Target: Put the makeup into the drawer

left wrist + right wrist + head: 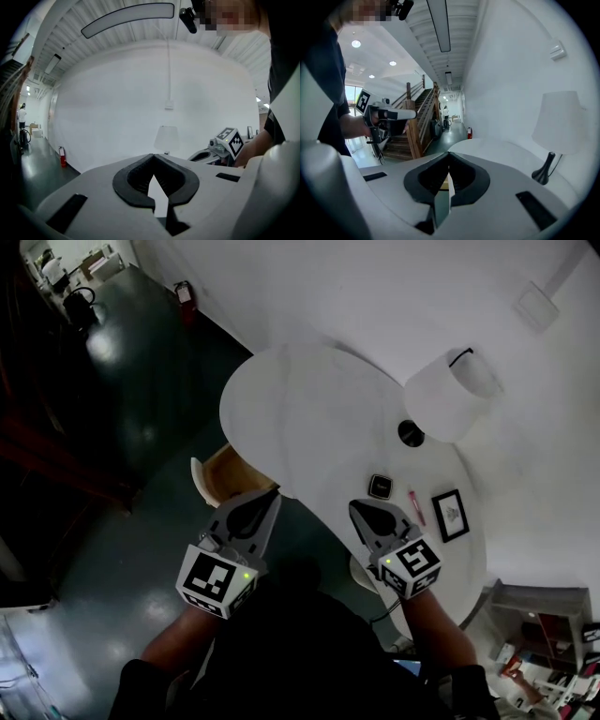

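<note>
- The left gripper's (270,495) fingers are pressed together tip to tip, with nothing between them.
- The right gripper's (357,506) fingers are closed too, and empty.
- Each gripper carries a cube with black-and-white square markers, left (214,579) and right (412,563).
- The makeup lies on the round white table (300,409) just beyond the right gripper, untouched: a black square compact (380,487) with a pink tube (415,507) beside it.
- A black picture frame (451,515) lies next to the tube; its print is too small to read.
- A light wooden drawer (225,474) juts from under the table's edge near the left gripper.
- A white-shaded lamp (450,395) stands farther back.
</note>
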The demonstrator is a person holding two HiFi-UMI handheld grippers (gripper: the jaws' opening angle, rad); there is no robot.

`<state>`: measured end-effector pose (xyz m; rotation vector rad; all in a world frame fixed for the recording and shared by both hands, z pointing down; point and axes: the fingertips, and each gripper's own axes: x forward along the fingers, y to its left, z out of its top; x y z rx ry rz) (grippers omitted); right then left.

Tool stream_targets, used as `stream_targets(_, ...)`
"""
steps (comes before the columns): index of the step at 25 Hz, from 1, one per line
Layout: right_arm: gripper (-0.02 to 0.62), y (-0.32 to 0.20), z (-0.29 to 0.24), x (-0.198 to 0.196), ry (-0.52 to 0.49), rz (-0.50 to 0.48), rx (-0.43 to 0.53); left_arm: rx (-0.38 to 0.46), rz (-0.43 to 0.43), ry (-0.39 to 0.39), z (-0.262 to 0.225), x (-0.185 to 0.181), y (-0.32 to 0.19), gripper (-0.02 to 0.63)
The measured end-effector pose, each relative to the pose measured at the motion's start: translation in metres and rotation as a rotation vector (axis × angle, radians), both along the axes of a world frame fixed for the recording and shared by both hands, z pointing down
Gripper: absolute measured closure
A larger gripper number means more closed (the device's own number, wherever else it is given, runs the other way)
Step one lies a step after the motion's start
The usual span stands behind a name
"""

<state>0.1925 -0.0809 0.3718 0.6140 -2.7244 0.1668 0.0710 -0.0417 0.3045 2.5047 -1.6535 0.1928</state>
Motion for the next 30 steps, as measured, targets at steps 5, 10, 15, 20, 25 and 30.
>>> stream_targets(5,0.578,-0.012,-0.001,0.045,0.022,0.089,0.0,0.005,0.036,0.022,-0.002,0.028,-0.015,0.595)
stream_targets(10,0.578,-0.034,0.006,0.082,0.06,0.247,-0.019,0.007,0.122,0.039,0.006,0.054,-0.035,0.595)
stream_targets(15,0.577,-0.057,0.033,0.099,0.119,0.371,-0.123,0.009,0.212,0.05,0.01,0.067,-0.055,0.595)
stream_targets(20,0.574,-0.078,0.069,0.095,0.205,0.433,-0.211,-0.013,0.297,0.047,0.02,0.06,-0.073,0.595)
stream_targets(25,0.462,-0.091,0.106,0.095,0.296,0.477,-0.319,-0.017,0.35,0.061,0.021,0.058,-0.089,0.595)
stream_targets(30,0.397,-0.103,0.14,0.099,0.366,0.512,-0.377,-0.055,0.379,0.051,0.038,0.058,-0.101,0.595)
